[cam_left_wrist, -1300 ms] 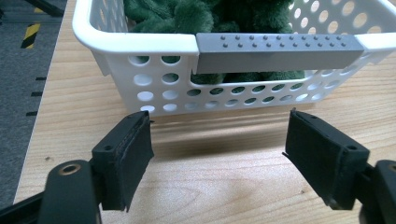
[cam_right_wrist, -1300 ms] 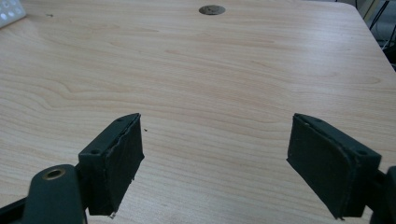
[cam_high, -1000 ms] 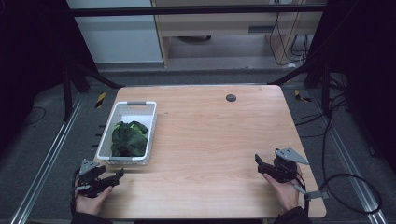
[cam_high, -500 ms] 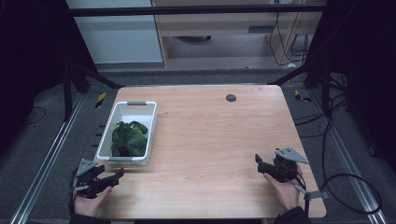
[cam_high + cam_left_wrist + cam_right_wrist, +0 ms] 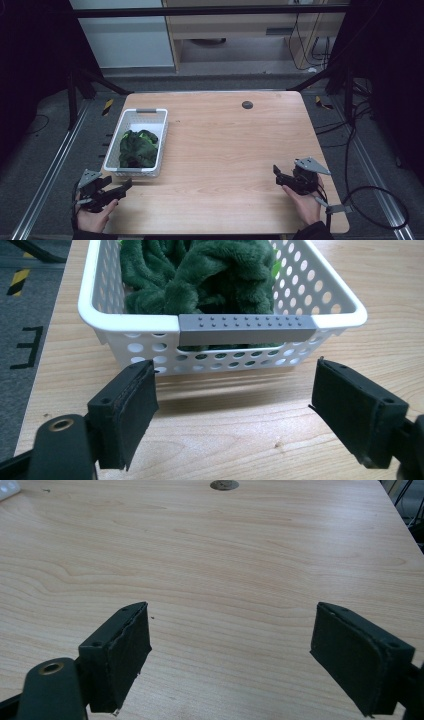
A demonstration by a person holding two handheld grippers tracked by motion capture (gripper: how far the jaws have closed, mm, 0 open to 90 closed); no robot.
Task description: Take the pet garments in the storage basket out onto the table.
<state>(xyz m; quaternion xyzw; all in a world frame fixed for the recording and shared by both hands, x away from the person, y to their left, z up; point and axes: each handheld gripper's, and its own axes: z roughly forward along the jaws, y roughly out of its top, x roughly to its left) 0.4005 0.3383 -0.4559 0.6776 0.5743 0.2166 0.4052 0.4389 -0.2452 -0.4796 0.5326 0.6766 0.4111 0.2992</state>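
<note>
You are holding your left tool point(image 5: 235, 405) with its jaws spread wide and empty, low over the near left corner of the desk point(image 5: 225, 150). Compared with a second ago it is sitting a little farther back toward you and closer to the desk edge, while the grey grip bar point(image 5: 247, 330) of the white perforated basket point(image 5: 100, 315) is lining up squarely between the jaws, just ahead of them and not touching. That reads as you squaring up to the basket's near end rather than backing away from it.

Inside the basket a dark green plush cloth point(image 5: 200, 275) is lying bunched, with a brighter green edge showing at its far side. The basket itself is resting along the desk's left side, unmoved over the last second.

Your right tool point(image 5: 232, 655) is also gaping wide with nothing in it, pointing across bare wood toward the small dark round cap point(image 5: 224, 485) near the far edge. It is keeping its place at the near right.
</note>
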